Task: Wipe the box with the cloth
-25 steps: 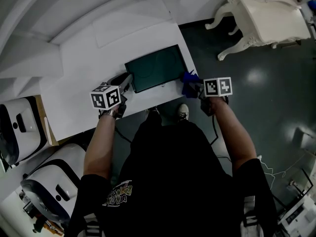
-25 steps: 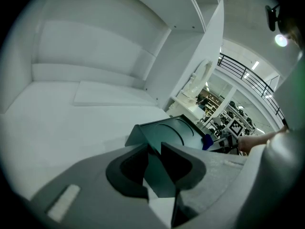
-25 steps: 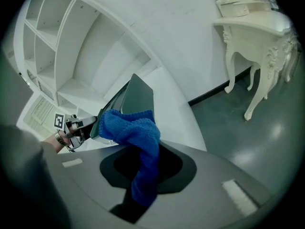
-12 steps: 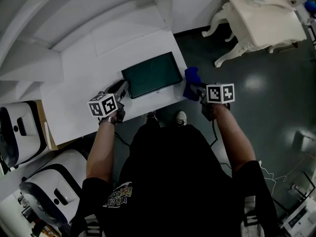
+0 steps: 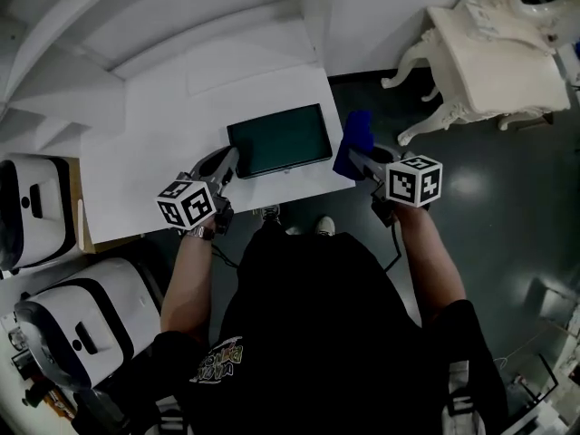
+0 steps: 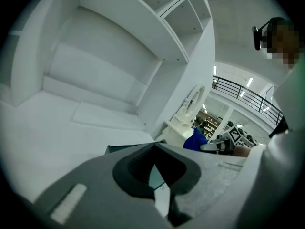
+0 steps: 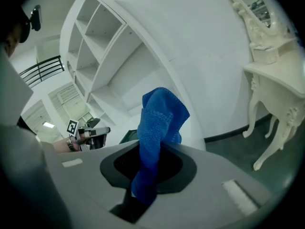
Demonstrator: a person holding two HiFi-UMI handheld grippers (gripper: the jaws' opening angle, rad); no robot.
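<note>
1 dark green box (image 5: 279,140) lies flat on the white tabletop (image 5: 154,143), close to its front edge, between the 2 grippers. The left gripper (image 5: 227,159) points at the box's near left corner, just beside it; its jaws are drawn together on nothing. The right gripper (image 5: 355,158) is clamped on 1 blue cloth (image 5: 356,132), which stands up out of the jaws at the tabletop's right edge, just beside the box's right end; whether cloth and box touch cannot be told. Each gripper carries 1 cube with black-and-white square markers. 1 ornate white side table (image 5: 494,57) stands on the dark floor. The print on the person's black shirt (image 5: 217,359) is too blurred to read.
</note>
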